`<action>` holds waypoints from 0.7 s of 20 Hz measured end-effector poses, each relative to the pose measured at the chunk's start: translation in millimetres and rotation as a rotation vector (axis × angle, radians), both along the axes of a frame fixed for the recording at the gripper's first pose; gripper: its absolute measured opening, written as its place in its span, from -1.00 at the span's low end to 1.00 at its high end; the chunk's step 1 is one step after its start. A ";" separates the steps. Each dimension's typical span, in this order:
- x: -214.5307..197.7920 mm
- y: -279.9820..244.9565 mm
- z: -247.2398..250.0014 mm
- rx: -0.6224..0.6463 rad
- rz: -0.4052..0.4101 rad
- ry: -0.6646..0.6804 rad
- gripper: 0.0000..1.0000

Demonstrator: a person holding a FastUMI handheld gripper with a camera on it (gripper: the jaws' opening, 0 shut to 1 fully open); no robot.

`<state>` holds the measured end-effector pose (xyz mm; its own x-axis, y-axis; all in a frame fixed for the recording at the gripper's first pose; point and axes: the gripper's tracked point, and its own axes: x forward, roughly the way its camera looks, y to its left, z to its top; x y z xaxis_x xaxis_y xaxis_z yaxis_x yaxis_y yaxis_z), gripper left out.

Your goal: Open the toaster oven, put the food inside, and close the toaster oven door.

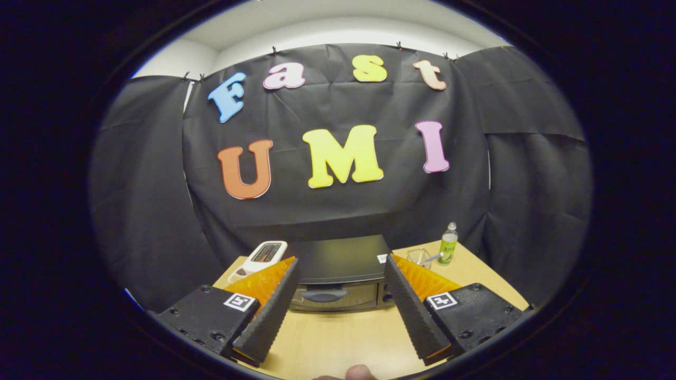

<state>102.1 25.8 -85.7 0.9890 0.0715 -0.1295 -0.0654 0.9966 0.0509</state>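
Even overhead light, sharp focus throughout, strong fisheye bending toward the edges.

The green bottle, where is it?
In the gripper view the green bottle stands near the table's far right corner, right of the toaster oven, beside a clear glass, beyond the open gripper's right finger.
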 end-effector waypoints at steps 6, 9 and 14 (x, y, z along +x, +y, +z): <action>77.8 24.9 -64.7 -0.040 0.027 0.076 1.00; 106.7 31.8 -97.0 -0.080 0.029 0.110 1.00; 148.6 38.3 -130.9 -0.122 0.028 0.153 1.00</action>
<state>250.6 64.1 -216.6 0.9549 0.0735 -0.2877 -0.0941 0.9939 -0.0583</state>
